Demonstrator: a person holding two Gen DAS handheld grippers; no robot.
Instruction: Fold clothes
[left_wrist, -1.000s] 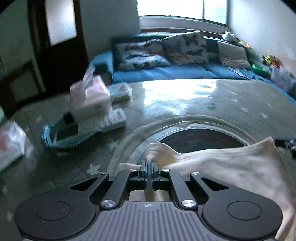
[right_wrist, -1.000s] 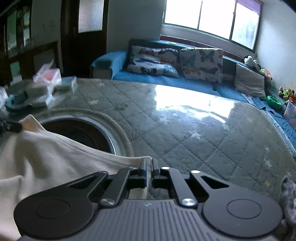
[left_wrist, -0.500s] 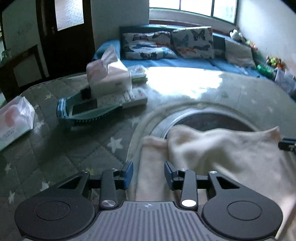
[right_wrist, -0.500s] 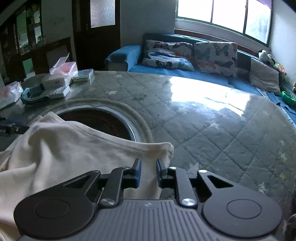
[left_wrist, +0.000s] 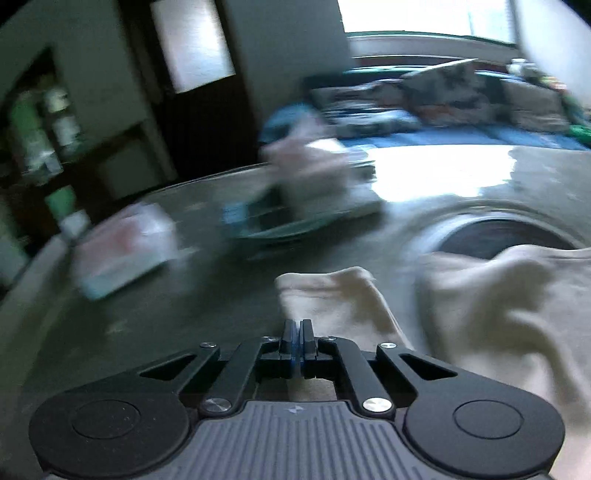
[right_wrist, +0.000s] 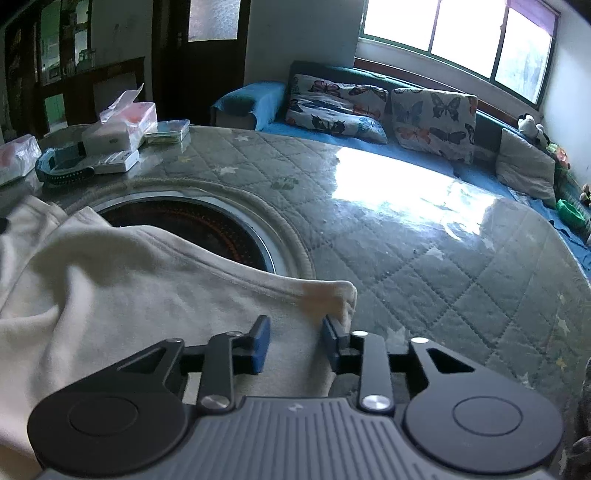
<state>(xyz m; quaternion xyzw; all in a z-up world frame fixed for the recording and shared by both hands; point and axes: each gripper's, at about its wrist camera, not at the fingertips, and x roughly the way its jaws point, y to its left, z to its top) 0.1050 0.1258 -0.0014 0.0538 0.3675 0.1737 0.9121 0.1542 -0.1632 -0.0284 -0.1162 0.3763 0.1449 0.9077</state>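
Note:
A cream garment lies on the round quilted table, partly over the dark round opening at its middle. My right gripper is open just above the garment's near right corner, which lies between the jaws. In the blurred left wrist view the garment lies to the right, and a cream sleeve runs toward my left gripper, whose jaws are together at the sleeve's near edge. Whether cloth is pinched between them is hidden.
At the table's far left stand a tissue box, a teal tray, a remote and a pink wipes pack. A blue sofa with butterfly cushions lies behind. A grey cloth is at the right edge.
My left gripper shut again and swung left to the sleeve; its view is motion-blurred. My right gripper, shut a second ago, opened wider and the garment's corner now lies on the table.

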